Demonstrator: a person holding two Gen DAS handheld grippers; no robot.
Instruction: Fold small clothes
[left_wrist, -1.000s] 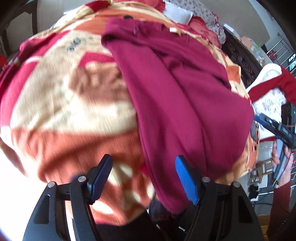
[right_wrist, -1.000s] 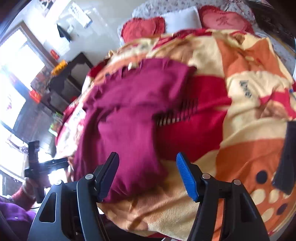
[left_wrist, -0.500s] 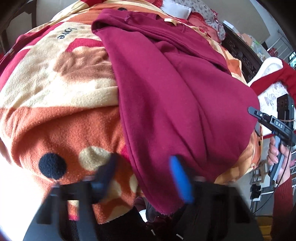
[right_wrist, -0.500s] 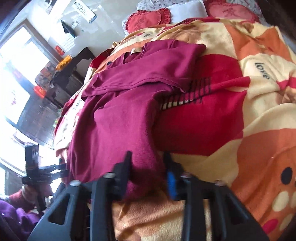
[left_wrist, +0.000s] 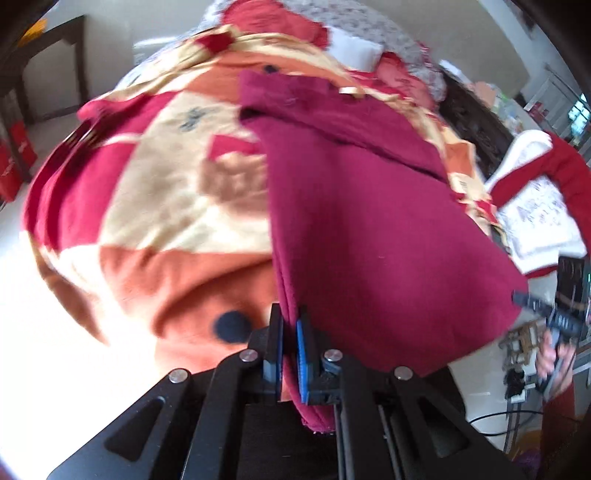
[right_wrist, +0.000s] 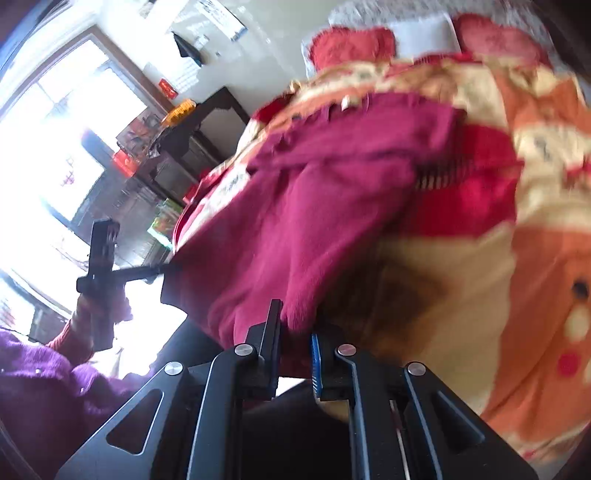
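Maroon garment (left_wrist: 362, 229) clamped by both grippers over patterned blanket (left_wrist: 155, 206).

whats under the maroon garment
The patterned orange, cream and red blanket shows around the maroon garment, so it presumably runs beneath. What lies directly under is covered.

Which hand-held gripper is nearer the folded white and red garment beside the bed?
Right. The white and red garment lies past the maroon top's right edge, where the right hand-held gripper is clamped. The left hand-held gripper grips the opposite edge.
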